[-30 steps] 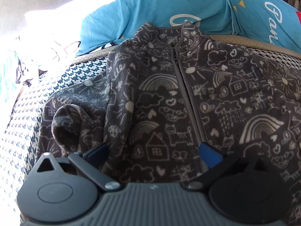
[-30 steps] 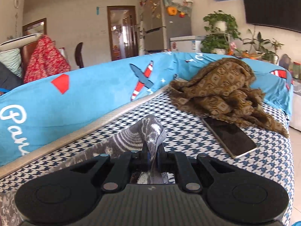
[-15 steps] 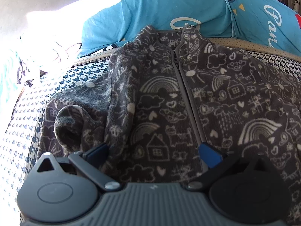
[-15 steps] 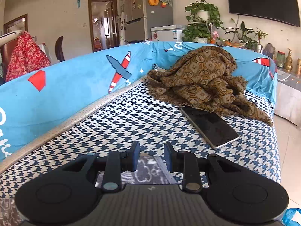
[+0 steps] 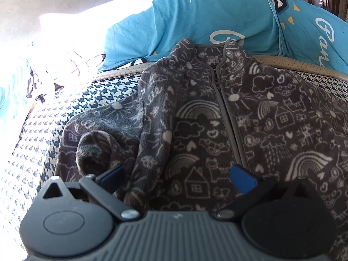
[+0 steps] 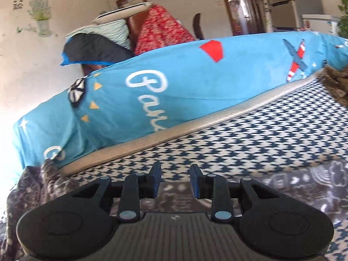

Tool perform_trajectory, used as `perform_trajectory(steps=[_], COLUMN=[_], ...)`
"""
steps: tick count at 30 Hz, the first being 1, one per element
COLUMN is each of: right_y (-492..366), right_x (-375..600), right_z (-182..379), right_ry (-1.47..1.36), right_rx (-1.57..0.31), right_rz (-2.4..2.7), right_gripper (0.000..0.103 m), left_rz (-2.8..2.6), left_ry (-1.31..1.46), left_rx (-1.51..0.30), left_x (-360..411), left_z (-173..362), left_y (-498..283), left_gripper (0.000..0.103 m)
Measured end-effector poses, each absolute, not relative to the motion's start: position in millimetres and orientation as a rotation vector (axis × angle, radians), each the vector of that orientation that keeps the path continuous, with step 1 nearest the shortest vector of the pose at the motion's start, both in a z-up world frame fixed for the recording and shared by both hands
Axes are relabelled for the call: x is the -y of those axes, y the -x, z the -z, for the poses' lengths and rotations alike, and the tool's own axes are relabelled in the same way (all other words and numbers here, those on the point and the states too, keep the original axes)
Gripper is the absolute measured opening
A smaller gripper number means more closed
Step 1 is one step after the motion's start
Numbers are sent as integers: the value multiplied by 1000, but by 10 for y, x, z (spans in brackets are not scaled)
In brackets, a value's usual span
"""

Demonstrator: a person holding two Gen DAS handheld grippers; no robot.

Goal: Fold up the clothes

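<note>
A dark grey fleece jacket [image 5: 217, 119] with white doodle print lies zipped and face up on the houndstooth cushion [image 5: 76, 108], collar toward the blue backrest. Its left sleeve [image 5: 95, 143] is bunched beside the body. My left gripper [image 5: 177, 175] hovers wide open just above the jacket's lower front, nothing between its fingers. In the right wrist view my right gripper [image 6: 175, 175] is open a little, empty, low over the jacket's right sleeve [image 6: 315, 180], which lies flat. The collar end [image 6: 32, 184] shows at the left edge.
A blue printed cushion cover [image 6: 174, 91] runs along the back of the seat. A brown patterned cloth [image 6: 335, 80] is piled at the far right. Behind stand a red garment [image 6: 161, 28] over a chair and pillows. Bright glare washes out the left side.
My right gripper has let go of the sleeve end it was shut on, opened a little and swung left along the seat. The left gripper has stayed where it was.
</note>
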State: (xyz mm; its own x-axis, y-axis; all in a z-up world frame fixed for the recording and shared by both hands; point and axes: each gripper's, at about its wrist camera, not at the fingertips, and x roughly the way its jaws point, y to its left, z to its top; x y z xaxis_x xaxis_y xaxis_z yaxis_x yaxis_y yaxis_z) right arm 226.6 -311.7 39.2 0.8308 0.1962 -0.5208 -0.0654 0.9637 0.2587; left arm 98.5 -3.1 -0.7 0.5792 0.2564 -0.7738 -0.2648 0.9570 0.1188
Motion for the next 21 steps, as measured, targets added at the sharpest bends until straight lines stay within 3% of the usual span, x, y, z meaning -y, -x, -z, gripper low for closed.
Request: perform_trajectory(steps=[19,21], right_y=[-2698,-2735], right_x=[1832,1723], right_z=[-227,-170], right_ry=[-218,-174], right_rx=[-603,-612], right_rz=[-407,-413], right_gripper=[36,40], left_rz=[-357,-357], left_ry=[94,97], left_rx=[-937,-938], left_x=[-235,-250], left_z=[31,38], left_y=[-1068,-1067], left_gripper=[103,103])
